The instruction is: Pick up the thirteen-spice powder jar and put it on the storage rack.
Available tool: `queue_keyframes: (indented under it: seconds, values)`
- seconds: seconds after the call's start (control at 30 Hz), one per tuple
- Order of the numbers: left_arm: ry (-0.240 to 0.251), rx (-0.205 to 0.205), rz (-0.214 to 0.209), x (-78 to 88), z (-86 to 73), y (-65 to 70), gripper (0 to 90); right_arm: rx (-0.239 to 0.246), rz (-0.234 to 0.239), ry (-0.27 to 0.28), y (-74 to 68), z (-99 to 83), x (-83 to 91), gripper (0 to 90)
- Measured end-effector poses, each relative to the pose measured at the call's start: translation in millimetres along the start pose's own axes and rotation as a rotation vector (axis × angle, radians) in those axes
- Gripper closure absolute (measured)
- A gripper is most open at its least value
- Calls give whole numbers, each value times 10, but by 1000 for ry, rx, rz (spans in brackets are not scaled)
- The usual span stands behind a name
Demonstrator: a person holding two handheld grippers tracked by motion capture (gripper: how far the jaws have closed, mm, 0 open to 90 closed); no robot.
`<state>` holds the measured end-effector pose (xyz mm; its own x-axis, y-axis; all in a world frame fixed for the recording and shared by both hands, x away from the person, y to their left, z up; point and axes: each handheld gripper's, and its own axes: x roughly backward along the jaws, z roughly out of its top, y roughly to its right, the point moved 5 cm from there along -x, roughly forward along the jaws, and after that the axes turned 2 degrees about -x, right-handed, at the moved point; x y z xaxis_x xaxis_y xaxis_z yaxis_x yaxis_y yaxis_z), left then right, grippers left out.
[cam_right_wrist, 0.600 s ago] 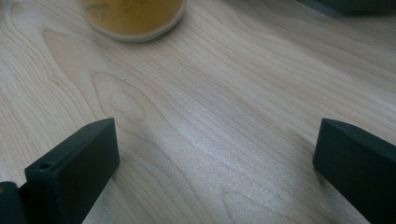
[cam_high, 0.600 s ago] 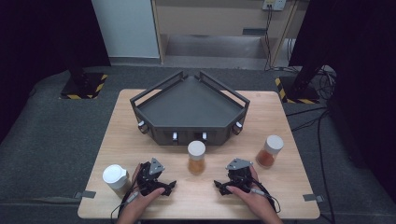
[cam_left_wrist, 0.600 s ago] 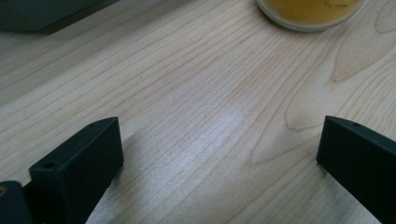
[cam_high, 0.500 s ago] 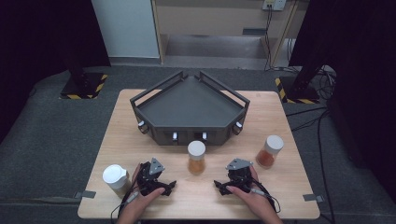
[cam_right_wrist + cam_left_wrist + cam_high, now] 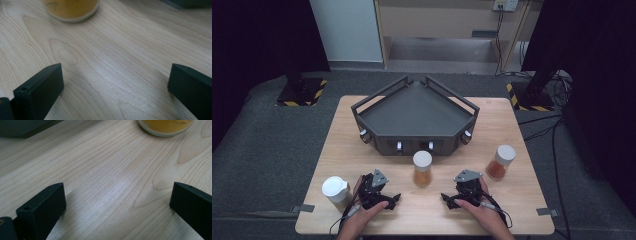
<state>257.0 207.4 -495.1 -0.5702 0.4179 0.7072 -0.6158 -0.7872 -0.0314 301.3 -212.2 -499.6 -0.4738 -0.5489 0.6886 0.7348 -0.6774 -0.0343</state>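
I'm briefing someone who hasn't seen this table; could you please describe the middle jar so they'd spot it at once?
Start at the dark wedge-shaped tray on the wooden table. Just in front of its near edge stands a white-lidded jar, midway between the two grippers. Its filling is yellow-orange; the right jar holds redder powder, the left jar looks white.

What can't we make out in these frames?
- Middle jar: left tongs view and right tongs view cut it at the top edge, base alone visible.
- Tray knobs: too small in the high view.
- White-lidded jar: contents unclear from above.
- Right jar: contents too small to identify.
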Motion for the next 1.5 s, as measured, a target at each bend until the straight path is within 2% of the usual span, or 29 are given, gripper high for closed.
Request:
queue_keyframes:
  seconds: [0.2,0.3,0.47,1.0,1.13,1.33,1.5]
  values:
    - [-4,-12,-12,9,10,27,4,0,1,0,1,1,0,5]
    - [-9,-33,-5,25,33,75,11,0,0,0,1,1,0,6]
    - [-5,-43,-1,54,60,131,13,0,0,0,1,1,0,5]
    - [29,-34,-10,185,106,170,16,0,0,0,1,1,0,5]
    - [39,-14,-20,229,135,162,19,0,1,0,1,1,0,5]
    - [55,-36,-8,315,195,199,23,0,0,0,1,1,0,5]
    - [60,-39,-2,378,235,211,24,0,0,0,1,1,0,5]
